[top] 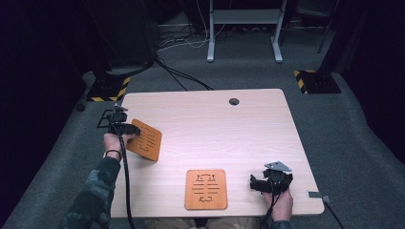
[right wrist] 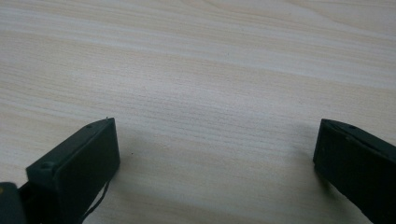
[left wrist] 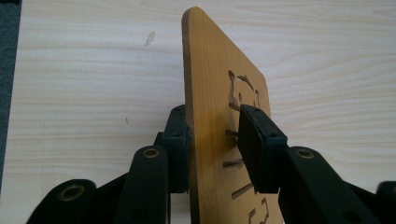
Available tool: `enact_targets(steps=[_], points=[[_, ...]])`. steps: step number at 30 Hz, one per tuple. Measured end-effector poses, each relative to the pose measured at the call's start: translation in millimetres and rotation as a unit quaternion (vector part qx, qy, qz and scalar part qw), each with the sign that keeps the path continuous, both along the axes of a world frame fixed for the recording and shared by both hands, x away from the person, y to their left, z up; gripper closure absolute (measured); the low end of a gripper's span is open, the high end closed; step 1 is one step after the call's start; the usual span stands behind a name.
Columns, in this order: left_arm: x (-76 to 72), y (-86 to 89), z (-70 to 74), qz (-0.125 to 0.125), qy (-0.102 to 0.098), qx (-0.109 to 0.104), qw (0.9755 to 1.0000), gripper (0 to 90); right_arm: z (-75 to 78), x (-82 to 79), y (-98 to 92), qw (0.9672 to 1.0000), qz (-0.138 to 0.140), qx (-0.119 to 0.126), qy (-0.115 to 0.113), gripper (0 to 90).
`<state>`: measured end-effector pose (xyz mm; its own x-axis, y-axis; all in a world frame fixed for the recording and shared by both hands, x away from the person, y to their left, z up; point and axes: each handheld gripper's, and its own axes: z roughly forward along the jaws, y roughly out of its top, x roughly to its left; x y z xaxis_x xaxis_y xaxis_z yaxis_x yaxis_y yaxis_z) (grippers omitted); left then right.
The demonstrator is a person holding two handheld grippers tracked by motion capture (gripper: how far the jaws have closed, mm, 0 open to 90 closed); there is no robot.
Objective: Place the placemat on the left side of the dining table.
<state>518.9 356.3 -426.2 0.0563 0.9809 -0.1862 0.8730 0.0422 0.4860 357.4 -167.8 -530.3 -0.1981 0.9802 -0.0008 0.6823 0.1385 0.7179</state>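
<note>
the left gripper (left wrist: 212,140) stood a wooden coaster (left wrist: 219,116) on edge near the table's (top: 248,124) left edge, jaws loosened to release it; the right gripper (right wrist: 215,163) rested gaping, idle.

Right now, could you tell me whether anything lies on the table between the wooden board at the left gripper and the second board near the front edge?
Nothing visible does. The tilted board sits between the jaws of the left gripper, and only bare table stretches from it to the flat board. The right gripper rests off to the side, jaws open.

No readable text, label, brand or number anywhere. Wooden board (left wrist: 219,116) between left gripper (left wrist: 212,140) pads carries cut-out line pattern only, not legible as writing.
</note>
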Motion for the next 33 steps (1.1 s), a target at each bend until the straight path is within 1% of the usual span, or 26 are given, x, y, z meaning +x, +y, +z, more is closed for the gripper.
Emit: enact_targets(steps=[4,5,7,9,10,11,13,15,16,19,21,23,24,26,28,30,32,33], points=[[0.2,1.9,-2.5,0.002,0.003,0.001,1.0000,62.9,0.0,0.0,0.0,1.0000,0.000,0.000,0.000,0.0],[-0.1,2.1,-3.8,0.006,0.004,-0.004,1.0000,62.6,0.0,-0.1,0.1,1.0000,-0.001,-0.001,0.000,0.0],[0.2,3.6,-4.5,0.001,0.006,0.000,1.0000,61.8,0.0,0.0,0.0,1.0000,0.000,0.000,0.000,0.0],[0.2,3.6,-5.5,0.002,0.004,0.000,1.0000,60.9,-0.1,0.0,0.1,1.0000,-0.001,0.000,-0.001,0.0],[0.2,2.7,-6.3,0.005,0.002,0.002,1.0000,60.9,-0.1,0.0,0.1,1.0000,-0.001,0.000,-0.001,0.0],[0.1,2.0,-7.7,0.002,0.007,0.013,0.9999,58.8,0.0,-0.1,0.1,1.0000,-0.001,-0.001,-0.001,0.0],[-0.2,2.7,-10.1,-0.001,0.008,0.008,0.9999,57.8,-0.1,-0.1,0.1,1.0000,-0.001,0.000,-0.001,0.0],[-0.6,3.4,-11.5,-0.003,0.011,0.009,0.9999,56.9,-0.1,-0.1,0.1,1.0000,-0.001,0.000,-0.001,0.0],[-0.7,3.5,-12.7,-0.001,0.008,0.006,1.0000,56.5,0.0,-0.1,0.1,1.0000,-0.001,-0.001,-0.001,0.0],[-1.1,4.6,-13.1,0.001,0.012,0.005,0.9999,56.2,0.0,-0.1,0.1,1.0000,-0.002,-0.001,-0.001,0.0],[-1.2,5.1,-14.1,0.000,0.009,0.004,0.9999,55.9,0.0,-0.1,0.1,1.0000,-0.001,-0.001,-0.001,0.0],[-1.3,5.7,-14.8,0.001,0.012,0.006,0.9999,55.3,0.0,-0.1,0.1,1.0000,-0.002,-0.001,-0.001,0.0],[-1.4,5.5,-16.0,0.004,0.010,0.004,0.9999,54.8,-0.2,0.0,0.2,1.0000,-0.002,-0.001,-0.003,0.0],[-1.4,6.2,-17.3,0.005,0.013,0.006,0.9999,53.7,-0.1,-0.1,0.2,1.0000,-0.002,-0.001,-0.002,0.0],[-1.3,7.5,-18.8,0.008,0.014,0.002,0.9999,53.1,-0.3,0.0,0.1,1.0000,-0.002,-0.001,-0.003,0.0],[-1.4,9.0,-19.3,0.004,0.018,0.002,0.9998,52.8,0.0,-0.1,0.2,1.0000,-0.002,-0.001,-0.001,0.0],[-1.5,8.2,-19.6,0.010,0.021,0.000,0.9997,52.5,-0.1,-0.1,0.1,1.0000,-0.002,-0.001,-0.002,0.0],[-1.1,8.7,-20.2,0.007,0.017,0.002,0.9998,52.3,0.0,-0.1,0.1,1.0000,-0.002,-0.001,-0.001,0.0]])
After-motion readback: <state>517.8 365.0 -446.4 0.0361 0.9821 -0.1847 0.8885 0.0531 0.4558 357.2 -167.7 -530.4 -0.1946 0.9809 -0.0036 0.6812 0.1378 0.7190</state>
